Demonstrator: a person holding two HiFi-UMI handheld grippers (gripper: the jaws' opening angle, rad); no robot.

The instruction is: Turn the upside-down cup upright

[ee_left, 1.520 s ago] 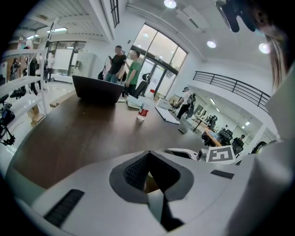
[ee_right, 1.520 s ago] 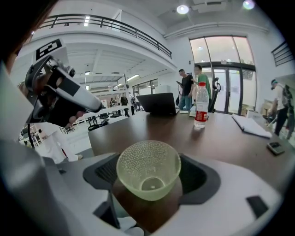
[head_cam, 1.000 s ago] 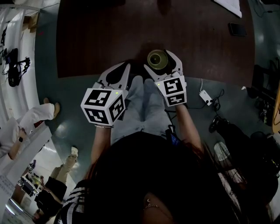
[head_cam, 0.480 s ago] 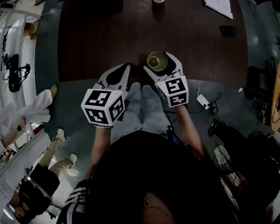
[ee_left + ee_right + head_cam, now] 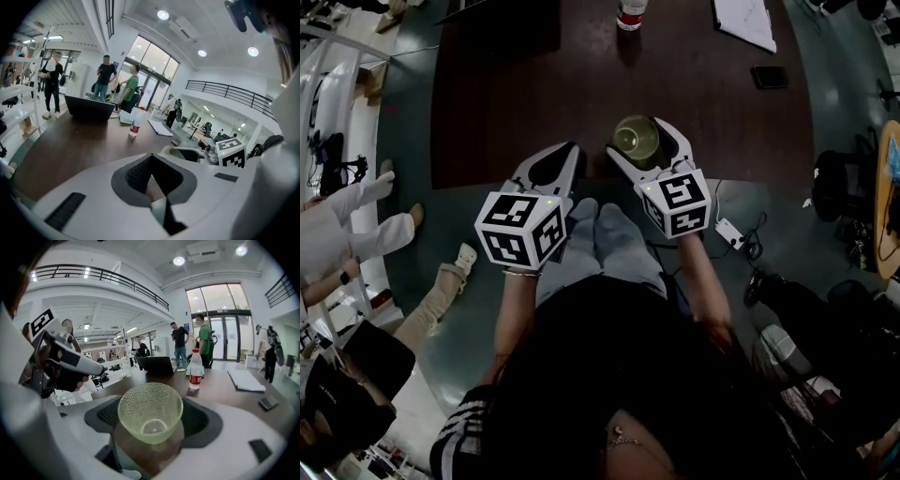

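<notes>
Right gripper (image 5: 636, 135) has risen since prior frame, clenched on pale-green dimpled translucent cup (image 5: 150, 420), mouth up-ish, over near edge of dark-brown wood desk (image 5: 534, 84), left gripper (image 5: 570, 146) closed, empty; risk: tapered wall slips thru pads, cup drops off edge.

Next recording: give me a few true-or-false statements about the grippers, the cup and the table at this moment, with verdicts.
1. The right gripper holds the cup. True.
2. The left gripper has its jaws wide open. False: they are shut with nothing between them.
3. The cup's mouth faces down. False: the head view looks into its open mouth.
4. A bottle stands on the table. True.
</notes>
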